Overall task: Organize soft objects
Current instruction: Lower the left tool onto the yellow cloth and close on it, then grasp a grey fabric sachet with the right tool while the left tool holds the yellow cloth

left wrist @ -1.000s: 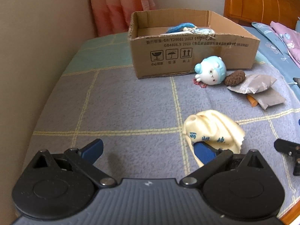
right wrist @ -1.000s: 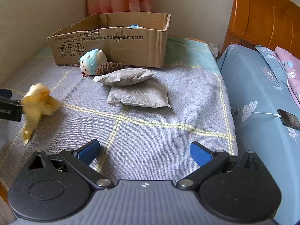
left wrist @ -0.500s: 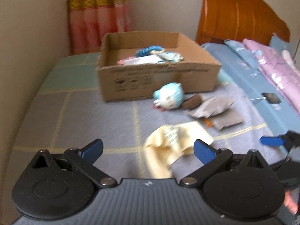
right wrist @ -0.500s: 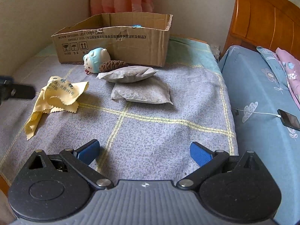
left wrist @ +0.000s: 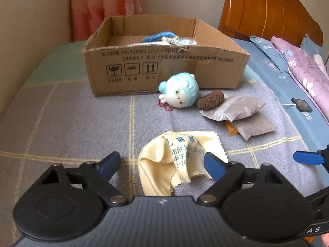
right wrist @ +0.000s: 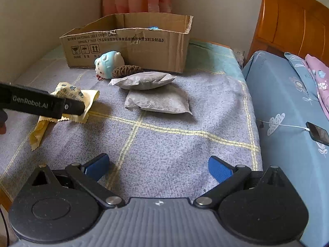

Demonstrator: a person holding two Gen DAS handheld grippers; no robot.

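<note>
A pale yellow cloth point(left wrist: 174, 160) with blue print lies crumpled on the grey checked blanket. My left gripper point(left wrist: 161, 162) hangs over it with the jaws closing. The cloth sits between the blue pads, the right pad at its edge and the left pad clear of it. In the right wrist view the left gripper point(right wrist: 78, 108) reaches over the cloth point(right wrist: 82, 94) from the left. My right gripper point(right wrist: 158, 165) stands open above bare blanket with nothing between its fingers. The cardboard box point(left wrist: 164, 68) stands behind and holds a blue tassel and other items.
A blue-and-white plush toy point(left wrist: 181, 91), a brown knitted piece point(left wrist: 209, 103) and two grey pouches point(left wrist: 240, 108) lie in front of the box. A phone point(right wrist: 317, 133) on a cable rests on the blue sheet at right. Wall at left, wooden headboard point(right wrist: 292, 20) behind.
The yellow cloth went from bunched up at the left gripper to lying spread on the blanket. The left gripper swung back over it and its jaws narrowed. The right gripper stayed put.
</note>
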